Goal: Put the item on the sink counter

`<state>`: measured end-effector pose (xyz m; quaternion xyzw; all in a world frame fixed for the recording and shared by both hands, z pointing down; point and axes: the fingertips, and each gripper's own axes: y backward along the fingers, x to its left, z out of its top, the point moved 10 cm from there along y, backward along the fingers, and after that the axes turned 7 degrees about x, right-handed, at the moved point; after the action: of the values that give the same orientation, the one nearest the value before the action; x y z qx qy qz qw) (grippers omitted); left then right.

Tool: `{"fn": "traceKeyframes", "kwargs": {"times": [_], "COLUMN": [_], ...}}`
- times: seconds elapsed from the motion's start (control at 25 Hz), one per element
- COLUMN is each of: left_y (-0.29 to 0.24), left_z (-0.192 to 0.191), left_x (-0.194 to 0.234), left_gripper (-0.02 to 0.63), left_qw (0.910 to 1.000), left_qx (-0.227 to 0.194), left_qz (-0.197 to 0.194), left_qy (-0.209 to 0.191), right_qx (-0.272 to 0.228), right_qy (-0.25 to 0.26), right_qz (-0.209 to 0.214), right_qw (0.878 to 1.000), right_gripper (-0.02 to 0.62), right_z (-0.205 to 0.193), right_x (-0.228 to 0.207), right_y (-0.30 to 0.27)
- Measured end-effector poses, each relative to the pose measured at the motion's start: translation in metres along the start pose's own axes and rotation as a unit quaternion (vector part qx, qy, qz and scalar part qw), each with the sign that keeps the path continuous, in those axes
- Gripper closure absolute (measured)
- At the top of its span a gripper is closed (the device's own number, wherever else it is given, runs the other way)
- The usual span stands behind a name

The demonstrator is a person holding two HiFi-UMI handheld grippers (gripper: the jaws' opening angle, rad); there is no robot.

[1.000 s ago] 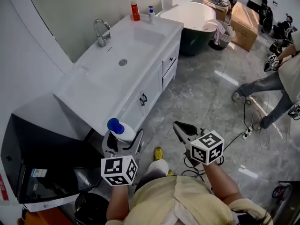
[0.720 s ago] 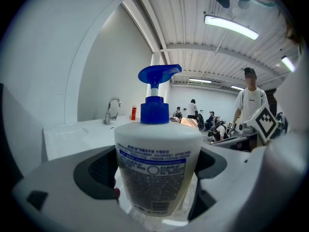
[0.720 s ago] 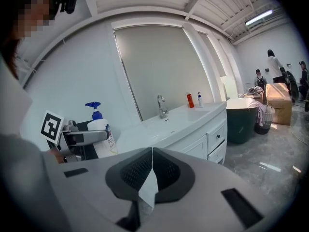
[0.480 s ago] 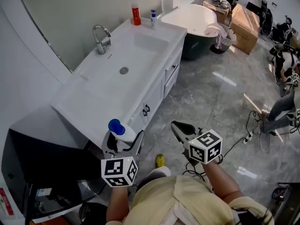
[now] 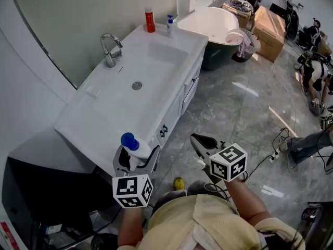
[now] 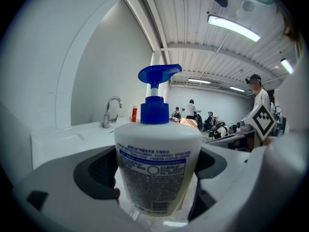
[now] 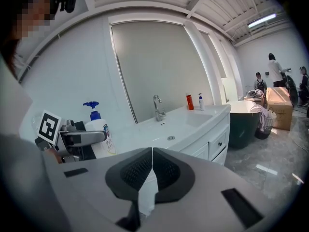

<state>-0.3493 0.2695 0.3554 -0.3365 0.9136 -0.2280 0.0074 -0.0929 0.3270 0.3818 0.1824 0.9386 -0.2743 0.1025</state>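
Observation:
A white pump bottle with a blue pump head (image 5: 136, 149) (image 6: 155, 163) (image 7: 99, 132) stands upright between the jaws of my left gripper (image 5: 137, 159) (image 6: 157, 185), which is shut on it. It hangs just off the near corner of the white sink counter (image 5: 101, 124) (image 7: 186, 124), at about counter height. My right gripper (image 5: 200, 144) (image 7: 152, 170) is shut with nothing in it, out over the floor to the right of the bottle. The counter has a basin with a drain (image 5: 137, 85) and a chrome tap (image 5: 109, 48).
A red bottle (image 5: 150, 18) and a small white pump bottle (image 5: 169, 25) stand at the counter's far end. A bathtub (image 5: 213, 25), a cardboard box (image 5: 271, 24) and people stand beyond. A black appliance (image 5: 36, 191) sits left of the cabinet. Cables (image 5: 283, 145) lie on the floor.
The head view has shifted so the counter sits closer and more central. Both grippers stay in nearly the same place, the left still holding the bottle. A person at the right has moved off.

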Motion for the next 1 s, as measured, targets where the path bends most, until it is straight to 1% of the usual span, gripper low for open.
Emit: {"fn": "traceKeyframes", "kwargs": {"times": [0.2, 0.48, 0.72, 1.0], "left_y": [-0.013, -0.035, -0.069, -0.130], "left_z": [0.003, 0.017, 0.035, 0.059], "left_x": [0.002, 0.003, -0.007, -0.031], "left_gripper": [0.127, 0.126, 0.126, 0.126], "left_qw": [1.0000, 1.0000, 0.9997, 0.9994], "left_qx": [-0.004, -0.008, -0.019, -0.023], "left_qz": [-0.008, -0.002, 0.016, 0.026], "left_qy": [-0.001, -0.005, -0.002, 0.004], "right_qx": [0.000, -0.009, -0.009, -0.008], "right_qy": [-0.004, -0.005, 0.004, 0.013], "right_qz": [-0.011, -0.006, 0.011, 0.021], "right_qw": [1.000, 1.000, 1.000, 1.000], "right_gripper": [0.569, 0.569, 0.569, 0.569], "right_z": [0.002, 0.017, 0.035, 0.064], "right_x": [-0.009, -0.031, -0.067, -0.130], "right_y": [-0.007, -0.020, -0.030, -0.037]}}
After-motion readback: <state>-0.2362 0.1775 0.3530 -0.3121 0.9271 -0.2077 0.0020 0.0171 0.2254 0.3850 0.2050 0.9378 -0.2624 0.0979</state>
